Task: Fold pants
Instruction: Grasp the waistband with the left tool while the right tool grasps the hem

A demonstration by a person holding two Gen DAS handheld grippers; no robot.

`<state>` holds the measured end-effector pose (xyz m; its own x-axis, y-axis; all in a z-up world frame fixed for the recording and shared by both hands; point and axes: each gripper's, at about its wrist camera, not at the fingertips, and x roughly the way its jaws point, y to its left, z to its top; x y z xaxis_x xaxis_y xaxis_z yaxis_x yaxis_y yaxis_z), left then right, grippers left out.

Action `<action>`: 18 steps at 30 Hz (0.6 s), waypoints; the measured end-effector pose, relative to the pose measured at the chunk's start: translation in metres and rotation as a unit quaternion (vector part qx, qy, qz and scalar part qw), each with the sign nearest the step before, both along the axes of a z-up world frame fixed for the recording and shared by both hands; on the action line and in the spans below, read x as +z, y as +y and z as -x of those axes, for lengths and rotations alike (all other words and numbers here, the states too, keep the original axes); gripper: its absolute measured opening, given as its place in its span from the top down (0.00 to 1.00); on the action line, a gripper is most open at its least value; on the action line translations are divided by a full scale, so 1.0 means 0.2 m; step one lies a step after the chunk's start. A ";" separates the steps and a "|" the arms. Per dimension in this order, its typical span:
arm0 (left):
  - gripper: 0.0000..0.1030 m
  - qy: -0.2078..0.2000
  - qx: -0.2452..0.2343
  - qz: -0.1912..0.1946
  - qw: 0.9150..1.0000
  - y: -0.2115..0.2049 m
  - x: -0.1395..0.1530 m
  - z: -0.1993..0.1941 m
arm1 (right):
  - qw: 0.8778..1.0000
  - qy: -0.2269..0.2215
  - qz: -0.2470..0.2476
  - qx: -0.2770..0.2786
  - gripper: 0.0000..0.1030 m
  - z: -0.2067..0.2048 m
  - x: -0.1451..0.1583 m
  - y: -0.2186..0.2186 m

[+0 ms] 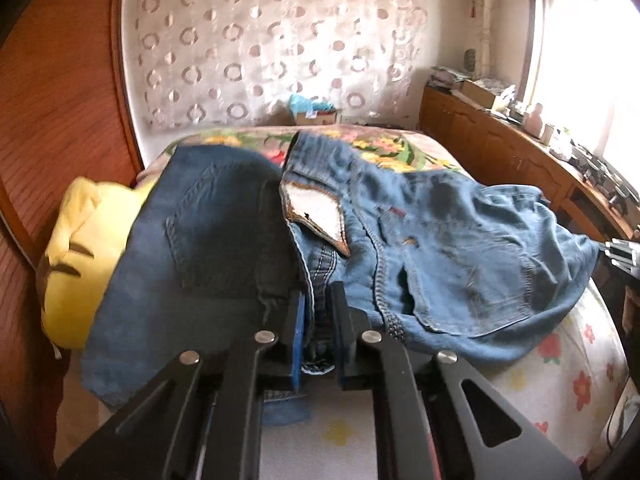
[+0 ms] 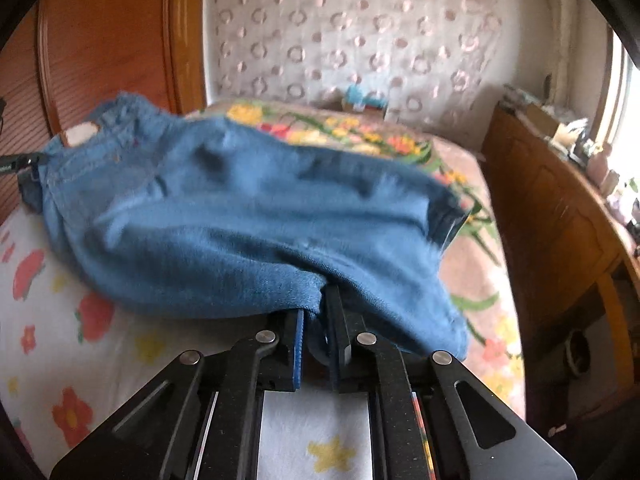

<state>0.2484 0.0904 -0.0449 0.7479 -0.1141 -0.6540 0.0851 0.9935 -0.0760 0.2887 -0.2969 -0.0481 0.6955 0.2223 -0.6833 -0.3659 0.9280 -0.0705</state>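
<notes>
**Both grippers pinch the jeans on the bed**

The left gripper (image 1: 318,304) has its two fingers drawn in on a bunched fold of denim, a seam with white stitching caught between the blue pad and the black finger. The right gripper (image 2: 316,312) is likewise clamped on cloth: a thick rolled edge of the blue jeans (image 2: 248,216) is squeezed between its fingers, and the fabric spills over and past the fingertips.

From the left wrist view, the jeans (image 1: 440,240) spread away from the fingers toward the far side of the bed, partly lifted and rumpled. The waistband lies toward the far edge, with a white pocket lining (image 1: 316,212) turned out just beyond the fingertips. A darker panel with a back pocket hangs to the left of the fingers, and the paler panel runs off to the right, where the tip of the other gripper shows at the cloth's far right end.

The jeans rest on a bed (image 2: 60,320) covered near the grippers by a white sheet with red and yellow flowers. Farther off lies a floral blanket (image 2: 360,136) in pink, yellow and green. A yellow cushion (image 1: 76,264) sits at the bed's left edge, touching the dark denim panel. A wooden cabinet (image 1: 500,148) stands along the right side, beneath a bright window.
</notes>
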 end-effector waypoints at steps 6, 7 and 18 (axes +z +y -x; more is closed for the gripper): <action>0.95 -0.055 0.008 0.002 0.998 -0.01 0.20 0.05 | 0.999 -0.042 0.002 -0.012 0.95 -0.03 0.18 0.02; 0.95 -0.063 0.005 0.005 0.998 -0.01 0.24 0.05 | 0.999 -0.048 0.000 -0.014 0.95 -0.03 0.21 0.02; 0.96 -0.118 0.010 0.019 0.993 0.07 0.46 0.30 | 0.994 -0.108 -0.011 -0.005 0.95 0.19 0.52 0.04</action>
